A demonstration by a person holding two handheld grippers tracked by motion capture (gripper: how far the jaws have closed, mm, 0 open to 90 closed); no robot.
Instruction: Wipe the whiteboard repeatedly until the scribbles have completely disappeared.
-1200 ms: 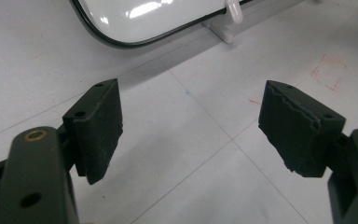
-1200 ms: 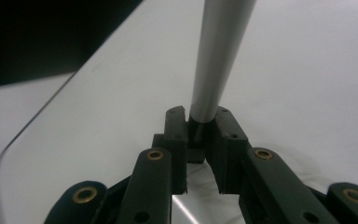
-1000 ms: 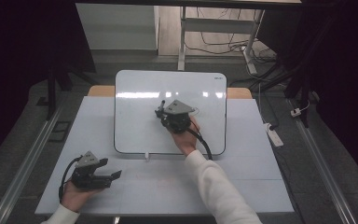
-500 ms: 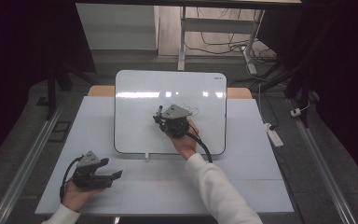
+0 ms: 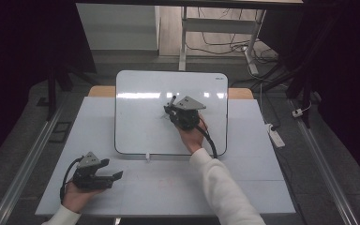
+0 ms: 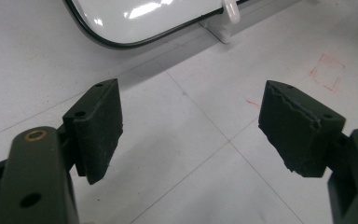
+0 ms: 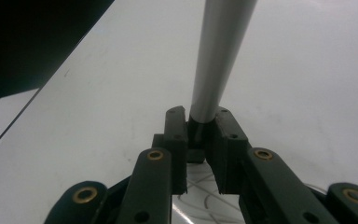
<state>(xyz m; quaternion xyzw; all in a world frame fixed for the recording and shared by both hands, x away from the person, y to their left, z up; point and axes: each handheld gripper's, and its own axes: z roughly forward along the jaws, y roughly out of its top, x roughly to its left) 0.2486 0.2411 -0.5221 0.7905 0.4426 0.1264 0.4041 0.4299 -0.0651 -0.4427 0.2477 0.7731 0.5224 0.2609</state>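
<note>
Since 1.0 s ago your right hand-held gripper (image 5: 172, 108) has shifted slightly over the whiteboard (image 5: 136, 126), mid-frame; faint marks lie below it. Its jaws are clamped narrow on a marker (image 7: 216, 60), likely for writing. Your left hand-held gripper (image 5: 110, 176) rests lower left on the worktop (image 5: 243, 178), jaws wide, empty, seemingly parked.

The marker (image 7: 219, 56) clamped in my right hand-held gripper (image 7: 200, 135) ran off the top edge of the right gripper view, so its far end was cut away. From above, its tip against the whiteboard (image 5: 140, 126) was too small to make out. In the left gripper view, the whiteboard (image 6: 154, 18) was cut by the top edge, and the faint red marks (image 6: 327, 71) on the surface (image 6: 191, 140) near it were too faint to read.
</note>
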